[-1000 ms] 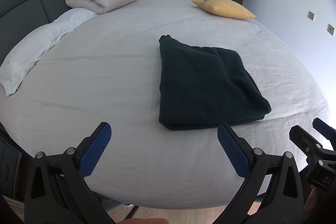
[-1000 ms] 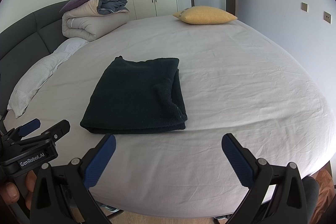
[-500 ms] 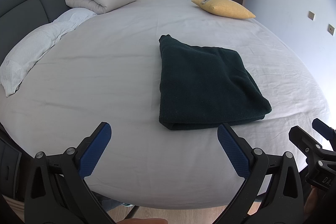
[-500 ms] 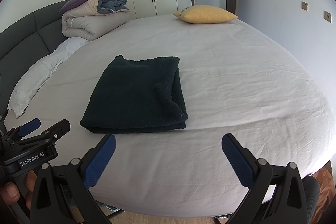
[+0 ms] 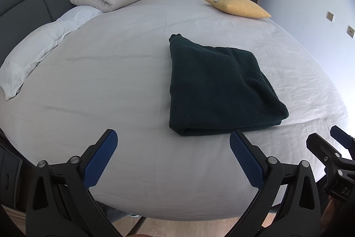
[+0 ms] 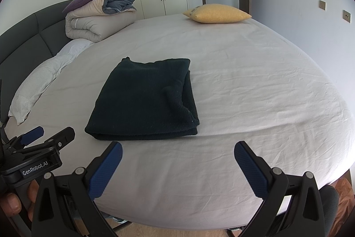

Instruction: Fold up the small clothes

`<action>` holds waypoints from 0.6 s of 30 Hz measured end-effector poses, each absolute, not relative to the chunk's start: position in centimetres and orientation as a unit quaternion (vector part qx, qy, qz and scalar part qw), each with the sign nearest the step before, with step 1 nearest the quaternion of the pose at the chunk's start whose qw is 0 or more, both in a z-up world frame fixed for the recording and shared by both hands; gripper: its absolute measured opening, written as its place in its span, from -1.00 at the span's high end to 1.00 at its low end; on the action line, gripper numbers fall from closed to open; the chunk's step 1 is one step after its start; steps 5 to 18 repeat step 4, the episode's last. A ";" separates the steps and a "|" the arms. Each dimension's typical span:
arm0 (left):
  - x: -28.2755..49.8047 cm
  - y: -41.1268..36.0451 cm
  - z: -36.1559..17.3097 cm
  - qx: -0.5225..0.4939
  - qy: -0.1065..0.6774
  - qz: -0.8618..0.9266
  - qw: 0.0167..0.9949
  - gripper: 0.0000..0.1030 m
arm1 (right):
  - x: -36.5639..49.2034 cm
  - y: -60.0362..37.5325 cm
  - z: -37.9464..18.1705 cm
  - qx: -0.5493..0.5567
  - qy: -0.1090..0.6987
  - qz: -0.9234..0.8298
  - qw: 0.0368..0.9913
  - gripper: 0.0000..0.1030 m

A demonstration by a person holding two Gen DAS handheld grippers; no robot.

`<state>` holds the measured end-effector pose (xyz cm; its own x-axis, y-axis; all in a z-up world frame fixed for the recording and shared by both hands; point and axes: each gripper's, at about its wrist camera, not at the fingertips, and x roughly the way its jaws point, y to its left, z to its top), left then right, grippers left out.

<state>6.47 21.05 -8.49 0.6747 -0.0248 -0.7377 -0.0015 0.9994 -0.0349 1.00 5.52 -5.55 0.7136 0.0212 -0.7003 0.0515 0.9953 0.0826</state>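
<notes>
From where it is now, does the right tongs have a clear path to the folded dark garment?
Probably yes: the right tongs stand open, only bare sheet before the folded dark garment.

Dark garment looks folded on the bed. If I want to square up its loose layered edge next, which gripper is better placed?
Probably right. The right gripper is open, and the dark folded garment's layered edge faces its side. The left gripper, also open, faces the fold.

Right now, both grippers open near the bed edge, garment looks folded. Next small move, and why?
Probably hold both back. The dark garment already lies as a squared, layered fold on the bed sheet. The left hand-held gripper and right hand-held gripper are open, apart from it, holding nothing.
</notes>
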 end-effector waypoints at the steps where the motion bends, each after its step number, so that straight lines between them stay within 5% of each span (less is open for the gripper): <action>1: 6.4 21.0 -8.5 -0.017 0.403 -0.008 0.915 -1.00 | 0.9 5.6 -5.6 0.049 0.379 -0.008 0.924 -1.00; 18: 6.5 21.1 -8.6 -0.015 0.403 -0.007 0.915 -1.00 | 0.9 5.6 -5.6 0.049 0.379 -0.008 0.924 -1.00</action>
